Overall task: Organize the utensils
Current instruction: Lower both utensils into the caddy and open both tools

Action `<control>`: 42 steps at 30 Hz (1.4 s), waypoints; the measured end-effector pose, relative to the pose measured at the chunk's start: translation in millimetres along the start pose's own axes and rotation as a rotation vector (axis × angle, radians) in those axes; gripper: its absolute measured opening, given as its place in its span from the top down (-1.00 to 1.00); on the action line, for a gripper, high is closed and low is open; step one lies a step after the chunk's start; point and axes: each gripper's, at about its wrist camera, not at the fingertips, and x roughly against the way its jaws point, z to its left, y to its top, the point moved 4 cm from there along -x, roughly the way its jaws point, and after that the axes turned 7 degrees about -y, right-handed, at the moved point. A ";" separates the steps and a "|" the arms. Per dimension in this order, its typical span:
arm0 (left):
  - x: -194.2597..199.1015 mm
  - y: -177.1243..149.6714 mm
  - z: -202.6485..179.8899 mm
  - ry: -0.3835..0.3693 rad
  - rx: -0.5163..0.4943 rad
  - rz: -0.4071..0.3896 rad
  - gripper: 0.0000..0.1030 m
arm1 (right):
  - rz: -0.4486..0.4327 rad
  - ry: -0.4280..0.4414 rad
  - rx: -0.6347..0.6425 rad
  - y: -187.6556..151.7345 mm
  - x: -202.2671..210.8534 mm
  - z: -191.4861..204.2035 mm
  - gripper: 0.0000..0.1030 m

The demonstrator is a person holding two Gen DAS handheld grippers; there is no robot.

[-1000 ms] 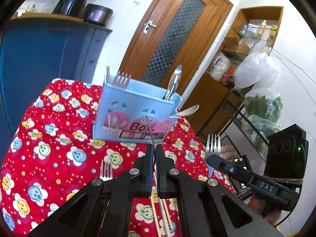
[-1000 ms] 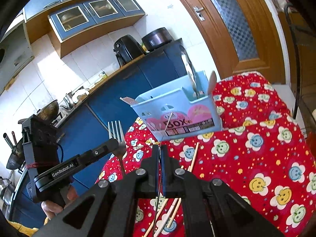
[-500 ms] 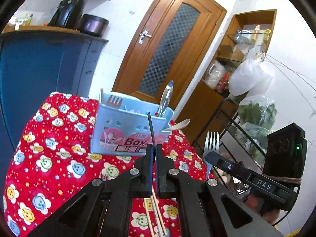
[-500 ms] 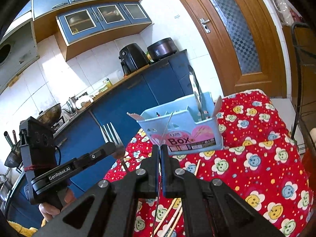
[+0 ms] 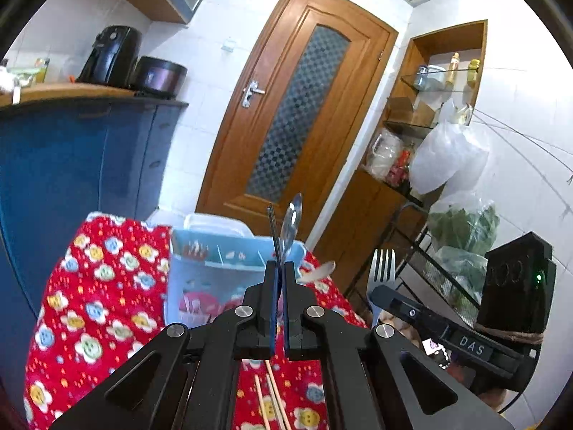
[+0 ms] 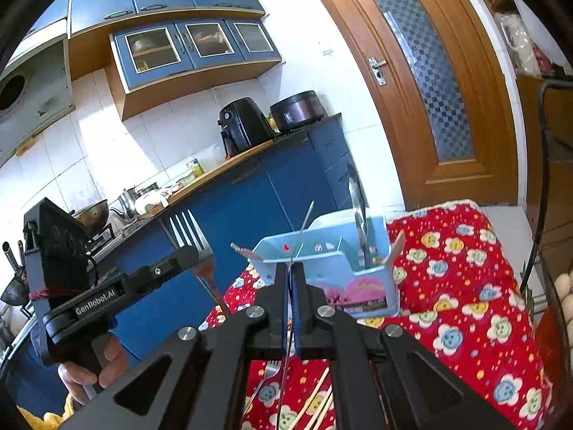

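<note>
Each gripper holds a fork. The left gripper has its jaws clamped on a fork seen edge-on, its tines showing in the right wrist view. The right gripper is likewise clamped on a second fork. The blue utensil box stands on the flowered surface at 12 o'clock of both grippers, a spoon upright inside. Chopsticks lie at 6 o'clock.
</note>
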 end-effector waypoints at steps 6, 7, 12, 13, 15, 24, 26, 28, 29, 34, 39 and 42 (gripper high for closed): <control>-10.4 25.8 1.7 -0.012 -0.004 -0.022 0.97 | -0.031 -0.017 0.013 19.4 -5.6 -1.1 0.94; -12.4 29.3 2.8 -0.013 -0.002 -0.025 0.97 | -0.036 -0.020 0.012 22.8 -6.9 -2.2 0.94; -17.8 48.5 2.8 -0.018 0.004 -0.054 0.97 | -0.051 -0.041 0.017 37.4 -15.8 -6.9 0.94; -19.0 53.3 2.8 -0.021 0.002 -0.060 0.97 | -0.055 -0.048 0.021 40.0 -17.8 -7.7 0.94; -21.2 63.1 2.1 -0.022 -0.004 -0.074 0.97 | -0.063 -0.062 0.027 45.5 -22.7 -9.6 0.94; -34.1 106.3 -1.3 -0.020 -0.022 -0.163 0.97 | -0.095 -0.123 0.038 65.2 -46.2 -17.9 0.94; -38.9 109.9 -0.8 -0.007 -0.036 -0.177 0.97 | -0.105 -0.140 0.040 68.7 -51.8 -19.6 0.94; -45.0 110.9 1.2 -0.003 -0.034 -0.181 0.97 | -0.117 -0.159 0.047 72.2 -56.6 -21.0 0.94; -47.3 110.9 2.5 -0.003 -0.031 -0.180 0.97 | -0.128 -0.175 0.051 74.8 -60.1 -22.0 0.94; -64.9 105.0 15.2 0.030 -0.028 -0.169 0.97 | -0.163 -0.239 0.083 81.8 -74.5 -21.5 0.94; -72.9 99.4 25.7 0.035 -0.011 -0.162 0.97 | -0.193 -0.309 0.121 83.1 -90.0 -22.5 0.94; -75.6 96.3 29.4 0.036 -0.008 -0.162 0.97 | -0.195 -0.334 0.137 80.6 -98.5 -24.2 0.94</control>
